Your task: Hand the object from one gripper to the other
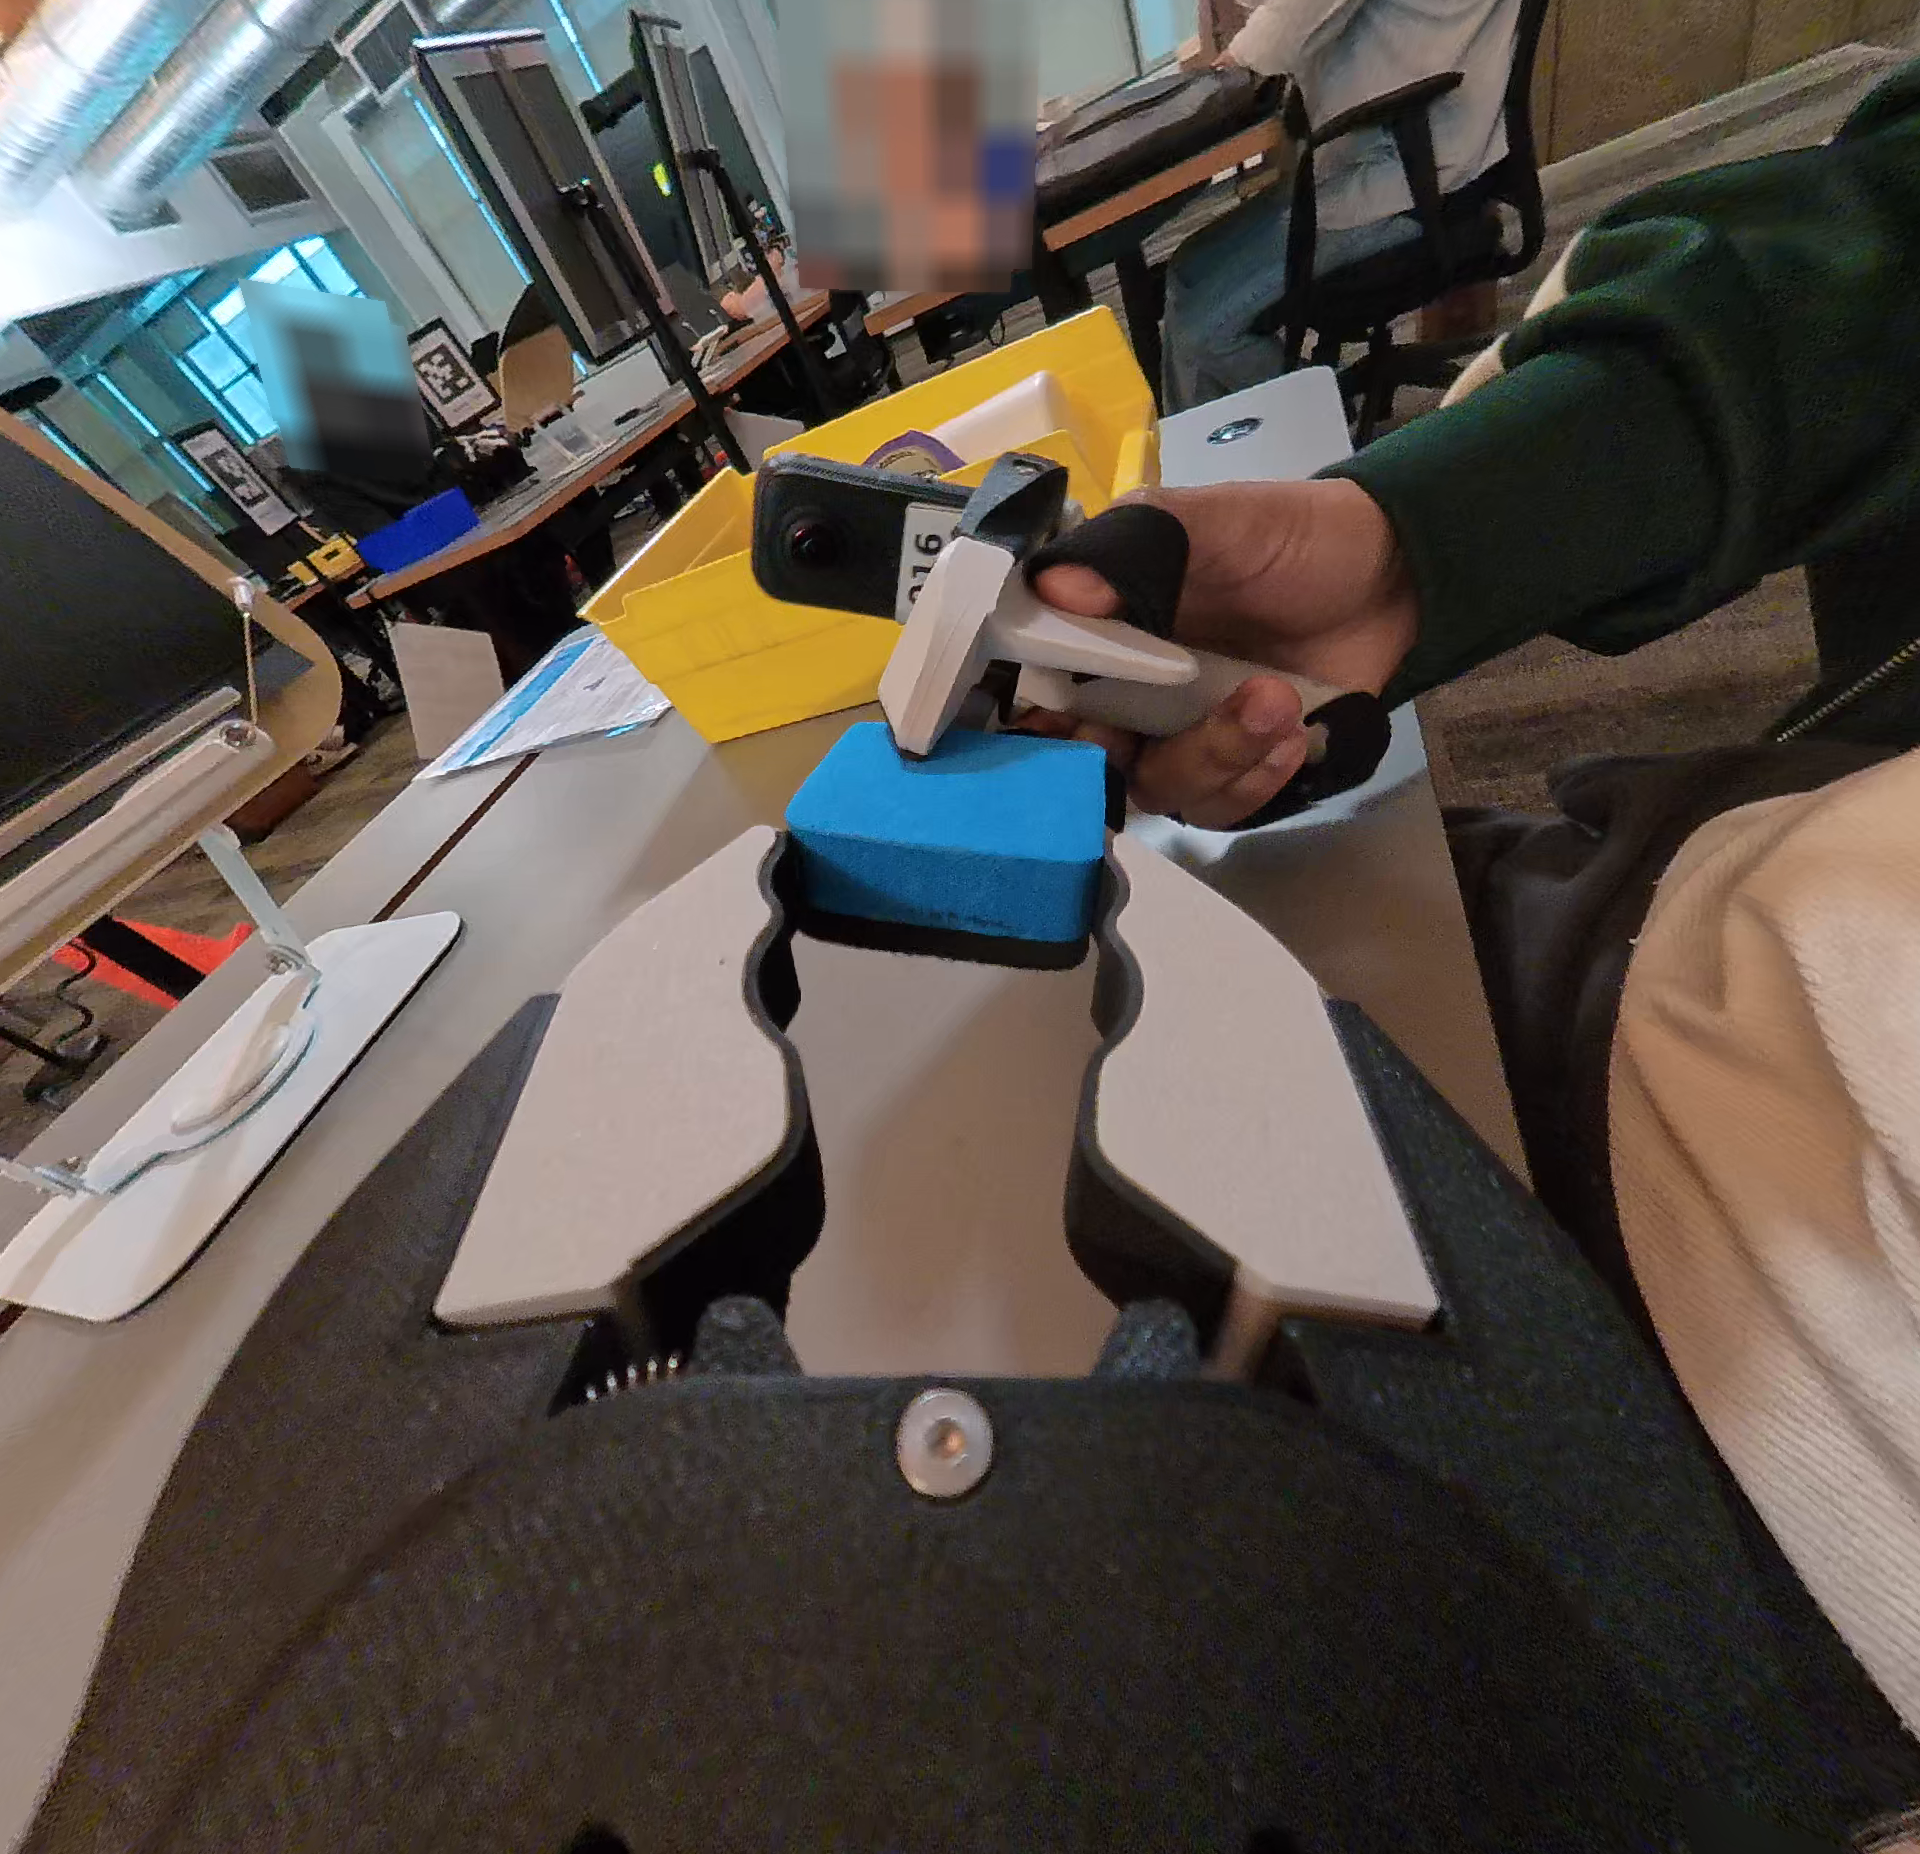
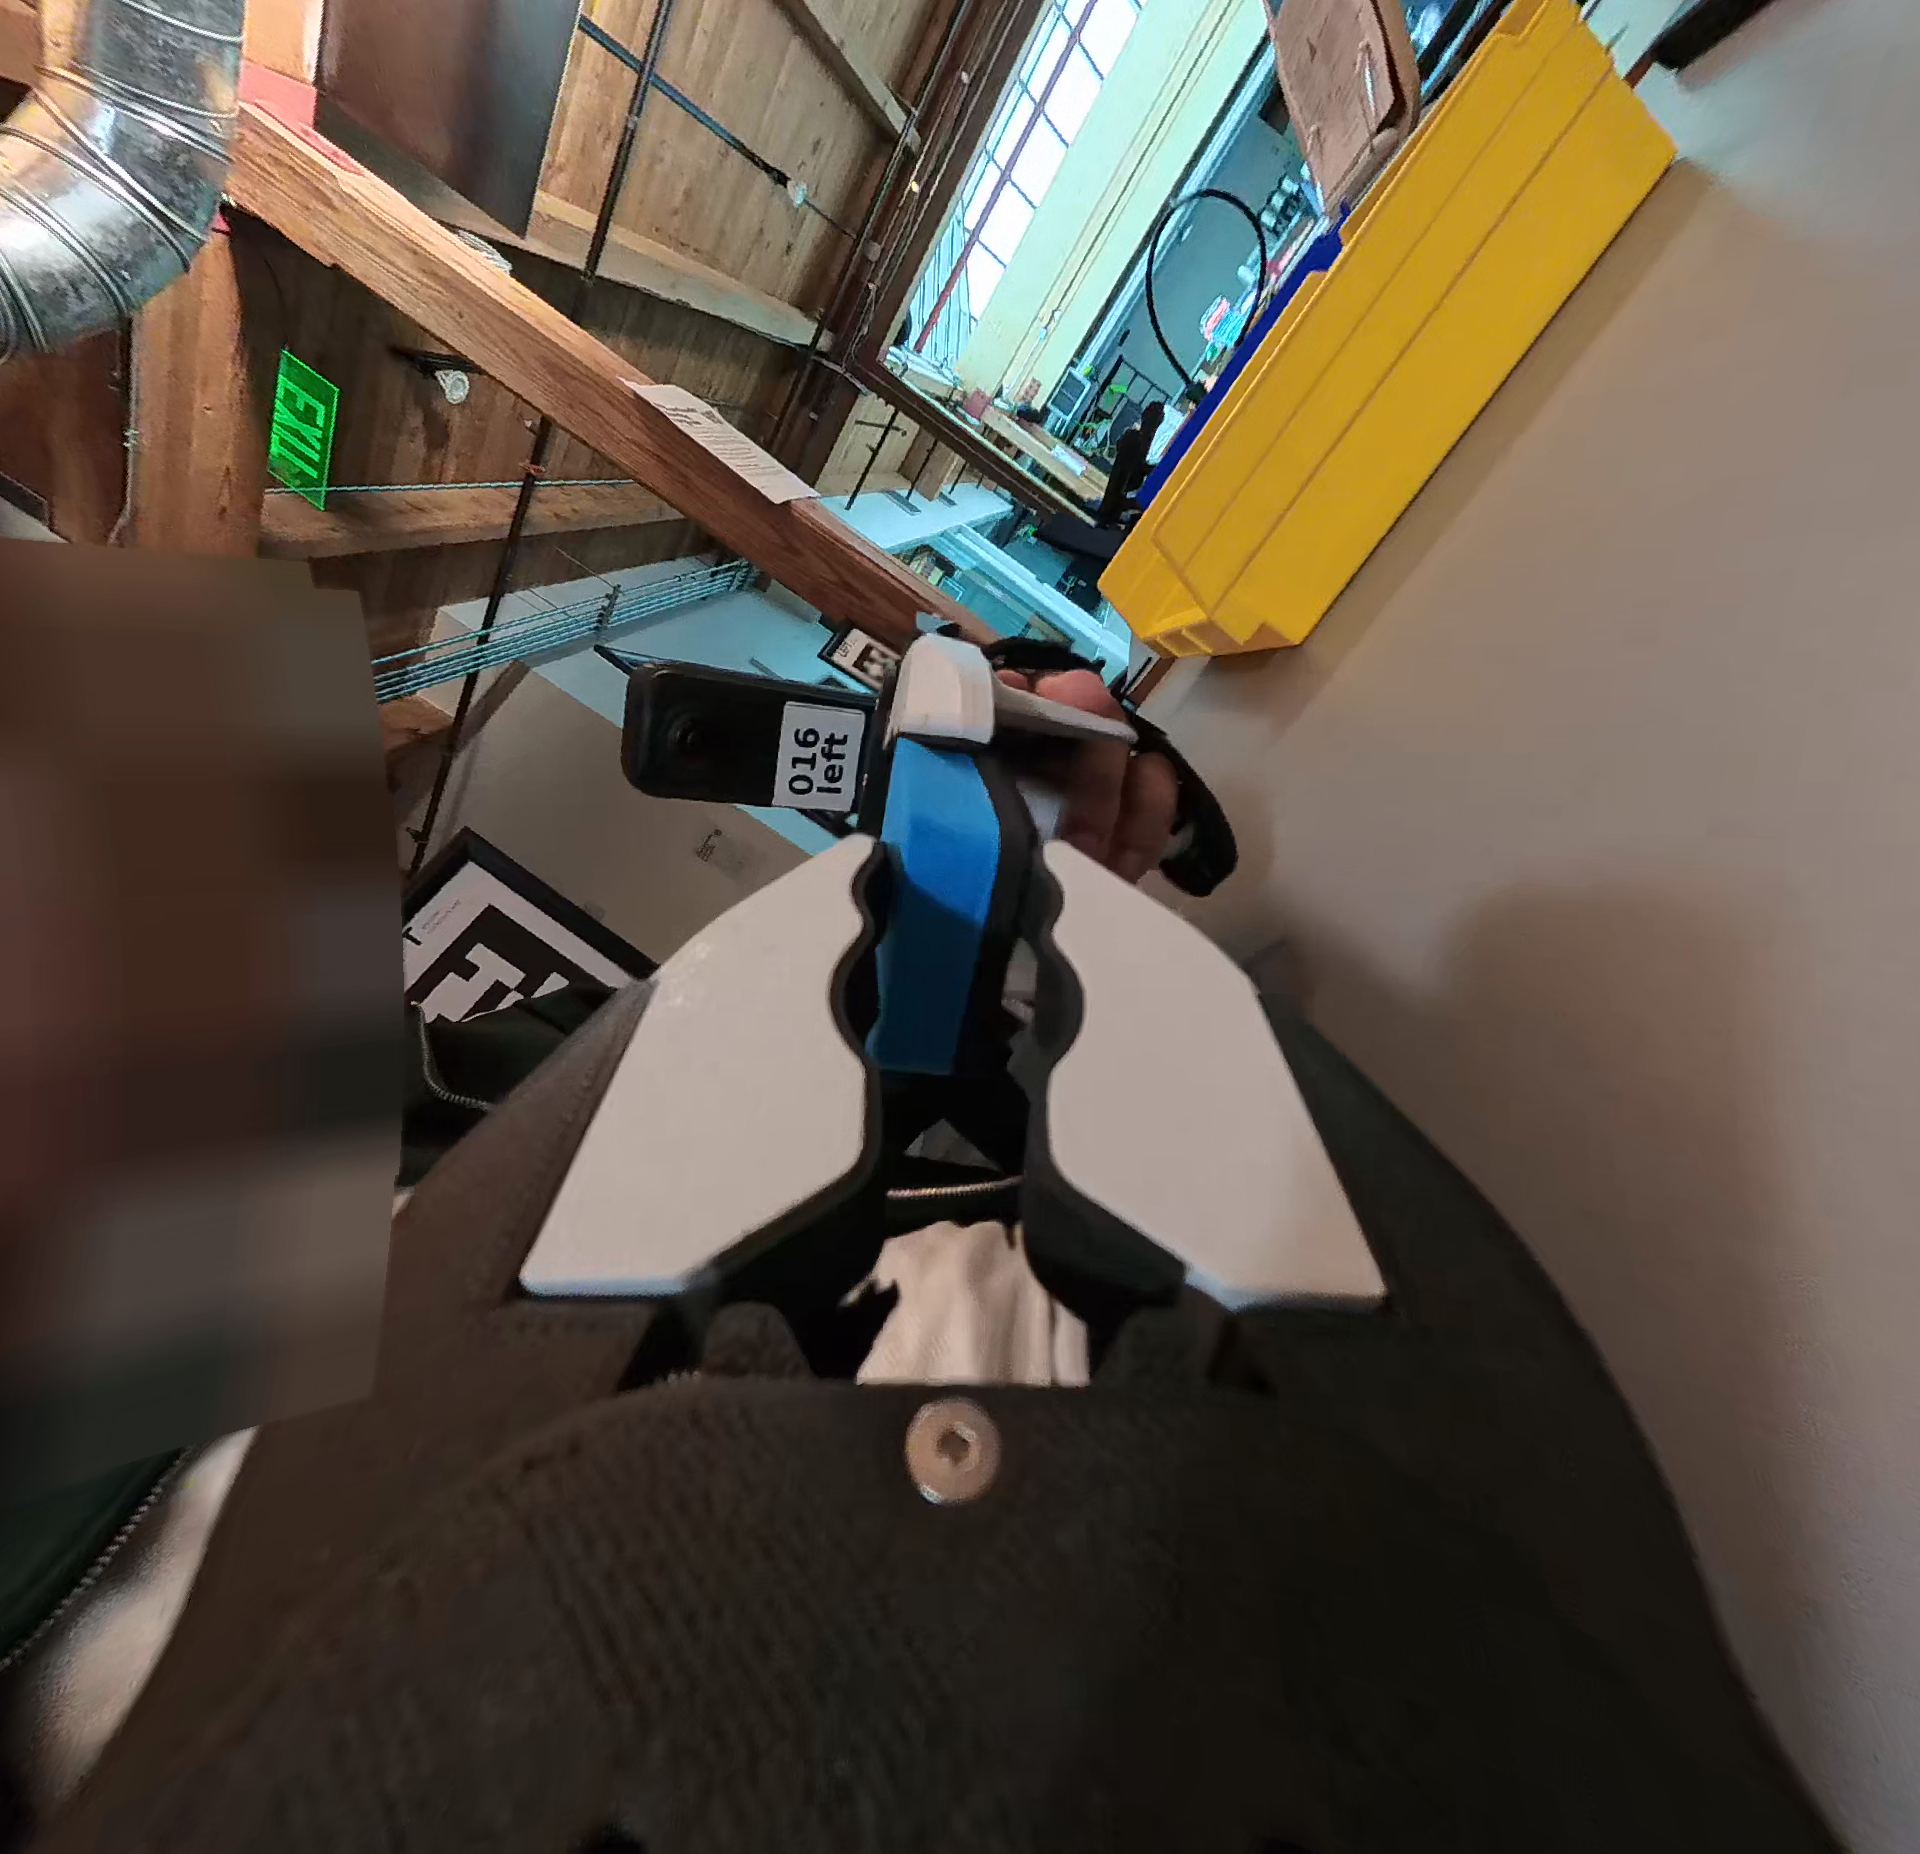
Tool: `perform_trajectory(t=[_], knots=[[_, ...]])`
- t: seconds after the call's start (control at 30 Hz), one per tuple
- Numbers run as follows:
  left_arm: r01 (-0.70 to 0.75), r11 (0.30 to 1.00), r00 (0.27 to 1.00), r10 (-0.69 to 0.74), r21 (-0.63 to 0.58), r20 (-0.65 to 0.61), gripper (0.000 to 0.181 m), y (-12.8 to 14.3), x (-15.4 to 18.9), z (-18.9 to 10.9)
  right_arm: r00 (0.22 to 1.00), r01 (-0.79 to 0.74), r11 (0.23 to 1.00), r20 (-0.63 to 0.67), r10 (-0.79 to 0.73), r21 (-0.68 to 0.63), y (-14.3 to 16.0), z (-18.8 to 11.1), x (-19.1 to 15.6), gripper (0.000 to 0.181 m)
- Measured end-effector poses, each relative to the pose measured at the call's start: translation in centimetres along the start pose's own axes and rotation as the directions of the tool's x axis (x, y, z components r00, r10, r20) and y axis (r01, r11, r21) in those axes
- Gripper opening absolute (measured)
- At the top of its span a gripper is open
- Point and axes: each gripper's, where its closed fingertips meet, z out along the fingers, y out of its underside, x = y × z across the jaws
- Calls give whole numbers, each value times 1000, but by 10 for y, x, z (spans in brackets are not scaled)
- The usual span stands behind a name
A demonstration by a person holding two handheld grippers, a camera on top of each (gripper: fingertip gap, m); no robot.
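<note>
A blue foam block with a black felt base (image 1: pixel 935 828) is held in the air above the table. My left gripper (image 1: pixel 945 869) is shut on it, one finger on each side of its near end. My right gripper (image 1: pixel 940 739), held by a hand in a green sleeve, comes in from the right with one finger pressed on the block's top; its lower finger is hidden. In the right wrist view my right gripper (image 2: pixel 951 921) is shut across the block (image 2: pixel 930 931), between the blue face and the felt face. The left gripper (image 2: pixel 966 765) holds the far end.
A yellow bin (image 1: pixel 831 609) (image 2: pixel 1403 350) stands on the beige table (image 1: pixel 582 869) just beyond the block, with a purple tape roll (image 1: pixel 914 448) inside. A monitor stand (image 1: pixel 260 1077) and a paper sheet (image 1: pixel 561 703) lie to the left. A person sits at a far desk (image 1: pixel 1382 90). Both grippers' tips are close together, under 4 cm apart.
</note>
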Motion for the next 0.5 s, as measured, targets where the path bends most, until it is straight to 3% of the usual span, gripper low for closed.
perform_trajectory(t=[0.17, 0.3, 0.4, 0.5], knots=[[131, 991, 991, -132, 12, 32, 55, 3, -14, -3, 980, 188, 965, -103, -171, 186, -29, -10, 0, 71], [339, 938, 941, -339, 67, -6, 54, 5, -23, -8, 929, 366, 884, -176, -326, 292, -49, -21, -12, 83], [474, 874, 880, -471, 105, -57, 55, 5, -28, -11, 858, 510, 812, -225, -461, 284, -52, -21, -22, 86], [568, 812, 823, -556, 133, -119, 55, 2, -28, -14, 795, 601, 780, -232, -560, 177, -40, -11, -22, 83]])
